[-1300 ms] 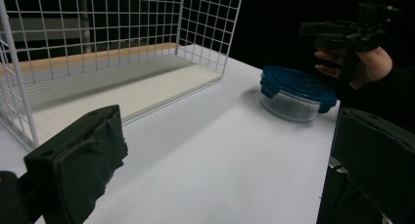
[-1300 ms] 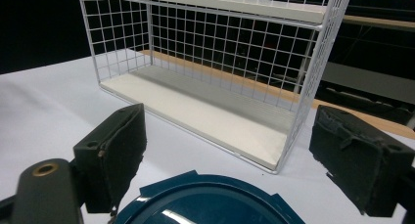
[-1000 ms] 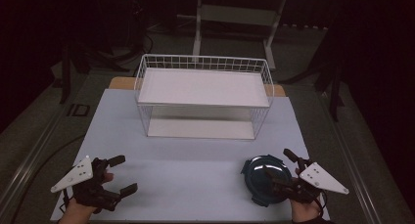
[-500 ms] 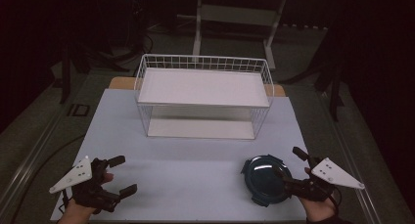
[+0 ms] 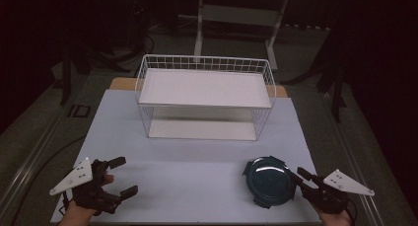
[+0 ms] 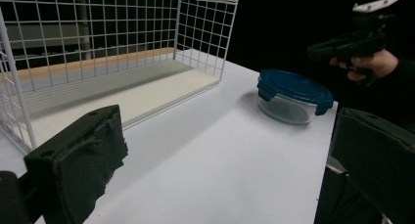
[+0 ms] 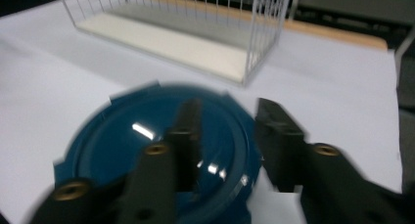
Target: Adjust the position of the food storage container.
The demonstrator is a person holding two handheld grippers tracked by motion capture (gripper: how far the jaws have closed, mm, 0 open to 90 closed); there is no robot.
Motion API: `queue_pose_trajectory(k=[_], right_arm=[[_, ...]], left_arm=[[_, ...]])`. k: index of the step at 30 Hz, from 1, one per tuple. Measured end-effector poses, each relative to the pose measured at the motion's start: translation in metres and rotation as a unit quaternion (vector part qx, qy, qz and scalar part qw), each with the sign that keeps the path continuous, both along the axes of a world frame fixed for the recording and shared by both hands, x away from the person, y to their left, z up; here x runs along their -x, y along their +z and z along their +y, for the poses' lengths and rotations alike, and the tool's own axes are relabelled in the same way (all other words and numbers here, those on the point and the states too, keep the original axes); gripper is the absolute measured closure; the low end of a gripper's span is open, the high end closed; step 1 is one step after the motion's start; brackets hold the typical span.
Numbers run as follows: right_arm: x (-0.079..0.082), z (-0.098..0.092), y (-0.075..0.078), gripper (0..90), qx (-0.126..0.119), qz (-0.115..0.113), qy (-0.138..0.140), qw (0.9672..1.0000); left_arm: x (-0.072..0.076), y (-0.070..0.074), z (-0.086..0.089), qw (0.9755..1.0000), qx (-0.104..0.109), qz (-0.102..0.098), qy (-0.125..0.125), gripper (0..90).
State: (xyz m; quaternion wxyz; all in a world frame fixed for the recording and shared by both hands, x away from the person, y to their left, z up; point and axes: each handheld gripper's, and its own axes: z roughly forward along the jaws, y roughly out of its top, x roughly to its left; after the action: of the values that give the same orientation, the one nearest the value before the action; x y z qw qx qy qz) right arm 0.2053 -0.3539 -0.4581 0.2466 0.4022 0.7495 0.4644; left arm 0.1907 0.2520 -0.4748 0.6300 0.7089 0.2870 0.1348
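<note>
A round clear container with a dark blue clip lid (image 5: 268, 180) sits on the white table near its front right. My right gripper (image 5: 299, 176) is just off the container's right edge and points at it. In the right gripper view the lid (image 7: 147, 150) lies under the right gripper (image 7: 227, 111), whose jaws have just been closing to a narrow gap over the lid's rim. The left gripper view shows that gripper (image 6: 318, 50) held above and behind the container (image 6: 293, 94), not touching it. My left gripper (image 5: 127, 175) rests open at the front left, holding nothing.
A white wire rack (image 5: 204, 95) with an upper shelf and a lower board stands at the middle back of the table (image 5: 197, 162). The rack's open front (image 6: 122, 48) faces the grippers. The table's right edge runs close behind my right hand.
My right gripper has drawn back to the right, off the top of the lid, and its jaws have narrowed. The container and the left gripper have stayed put.
</note>
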Motion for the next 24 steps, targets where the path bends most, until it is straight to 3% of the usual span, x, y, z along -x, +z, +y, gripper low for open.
queue_pose_trajectory(k=[1,7,12,17,24], right_arm=[[0.0,0.0,0.0,68.4,0.0,0.0,0.0,1.0],[0.008,-0.014,-0.015,89.8,0.025,0.032,-0.01,0.9991],[0.014,-0.019,-0.029,90.0,0.032,0.062,-0.001,0.9976],[0.019,-0.023,-0.036,90.0,0.024,0.075,-0.002,0.9969],[0.02,-0.024,-0.043,90.0,0.031,0.091,0.006,0.9953]], left_arm=[[0.0,0.0,0.0,1.0,0.0,0.0,0.0,0.0],[-0.001,0.0,0.0,1.0,0.0,0.001,0.0,0.0],[-0.001,0.0,-0.001,1.0,-0.001,-0.001,0.0,0.0],[-0.001,-0.001,-0.001,1.0,-0.004,0.0,0.0,0.0],[-0.001,-0.001,-0.002,1.0,-0.005,0.0,-0.001,0.0]])
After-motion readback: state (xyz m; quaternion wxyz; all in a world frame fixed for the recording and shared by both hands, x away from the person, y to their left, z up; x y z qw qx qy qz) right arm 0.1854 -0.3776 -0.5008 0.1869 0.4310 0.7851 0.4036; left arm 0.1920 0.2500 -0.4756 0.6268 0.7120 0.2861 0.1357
